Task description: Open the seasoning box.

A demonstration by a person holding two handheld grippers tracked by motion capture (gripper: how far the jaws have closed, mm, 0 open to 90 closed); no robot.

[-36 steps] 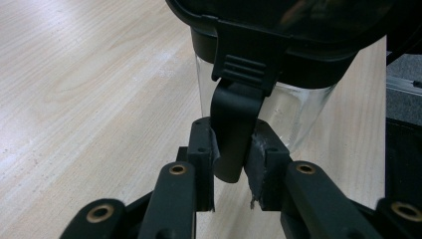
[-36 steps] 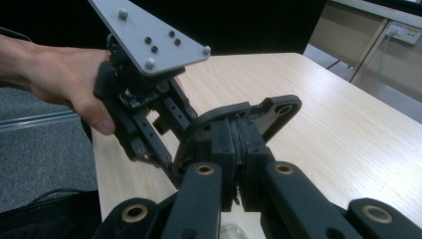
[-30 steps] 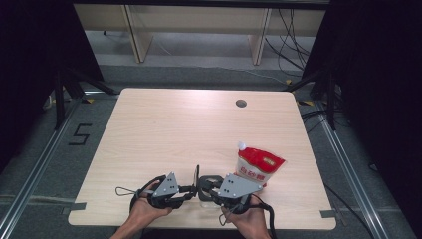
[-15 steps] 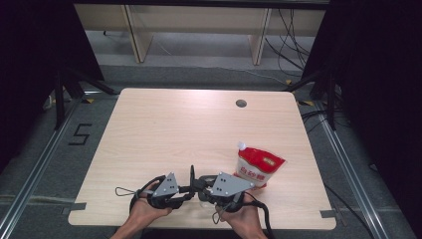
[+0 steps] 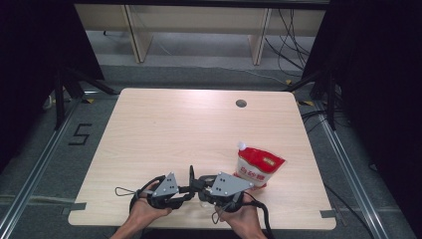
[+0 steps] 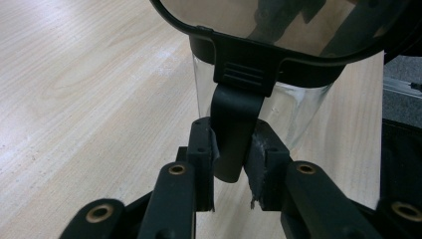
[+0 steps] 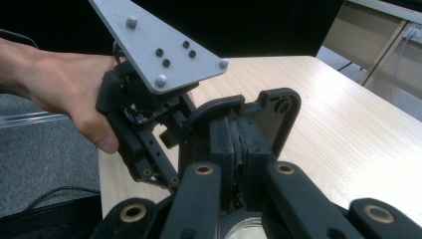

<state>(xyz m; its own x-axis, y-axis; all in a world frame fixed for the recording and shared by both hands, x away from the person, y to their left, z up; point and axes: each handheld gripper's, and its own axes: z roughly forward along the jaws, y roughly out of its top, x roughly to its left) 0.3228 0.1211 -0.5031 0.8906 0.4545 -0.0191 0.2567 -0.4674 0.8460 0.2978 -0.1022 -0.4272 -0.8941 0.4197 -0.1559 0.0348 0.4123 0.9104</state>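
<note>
A clear container (image 6: 298, 112) with a black rim stands near the table's front edge, between my two grippers (image 5: 201, 195). My left gripper (image 6: 231, 149) is shut on the black handle tab (image 6: 238, 117) that hangs from the rim. In the high view the left gripper (image 5: 185, 191) points right. My right gripper (image 7: 240, 134) is shut on the black hinged lid (image 7: 272, 107), which stands upright. The lid (image 5: 191, 174) rises between the two grippers, and the right gripper (image 5: 199, 185) points left at it. The left gripper's grey plate (image 7: 159, 42) and the hand holding it lie just beyond.
A red and white pouch (image 5: 259, 169) with a white spout stands just right of the grippers. A round cable hole (image 5: 241, 103) is in the wooden table (image 5: 164, 129) at the far side. The table's front edge is directly under the hands.
My right gripper has shifted slightly left with the lid, which now stands a little further left. The left gripper and the pouch have not moved.
</note>
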